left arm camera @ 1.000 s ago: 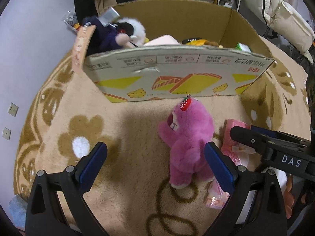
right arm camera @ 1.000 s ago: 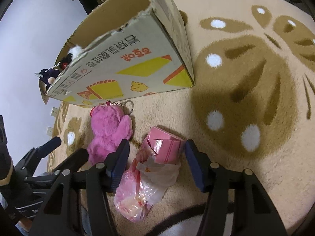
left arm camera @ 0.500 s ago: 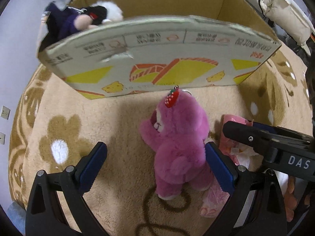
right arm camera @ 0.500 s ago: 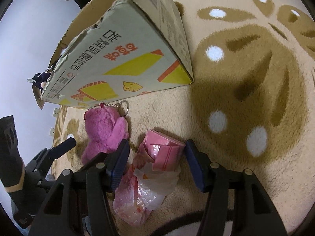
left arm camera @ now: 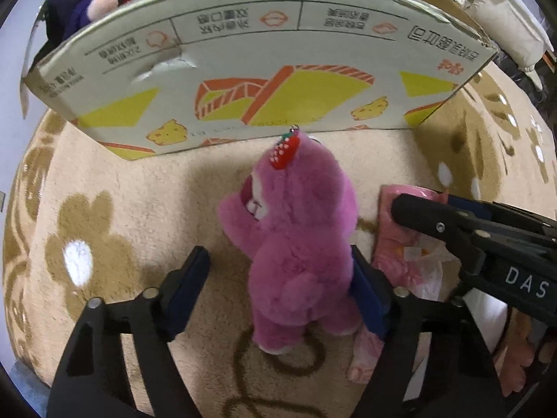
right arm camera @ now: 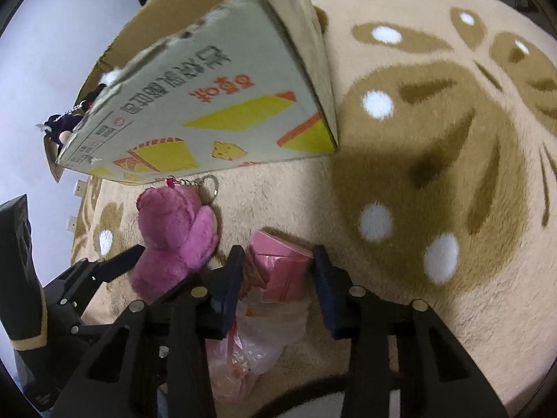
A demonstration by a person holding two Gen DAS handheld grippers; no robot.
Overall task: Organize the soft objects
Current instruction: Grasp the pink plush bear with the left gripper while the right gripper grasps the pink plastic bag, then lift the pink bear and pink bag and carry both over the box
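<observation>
A pink plush bear with a red strawberry charm lies on the beige rug in front of a cardboard box. My left gripper is open around the bear's body, its right pad against the fur. A pink packet in a plastic bag lies right of the bear. My right gripper is open with a finger on each side of the packet. The packet also shows in the left wrist view.
The box holds other plush toys, a dark one at its left corner. The rug has brown flower patterns. A grey wall lies to the left. Furniture stands behind the box.
Both grippers moved forward and down. The left jaws now flank the bear and the right jaws flank the pink packet; both have narrowed somewhat.
</observation>
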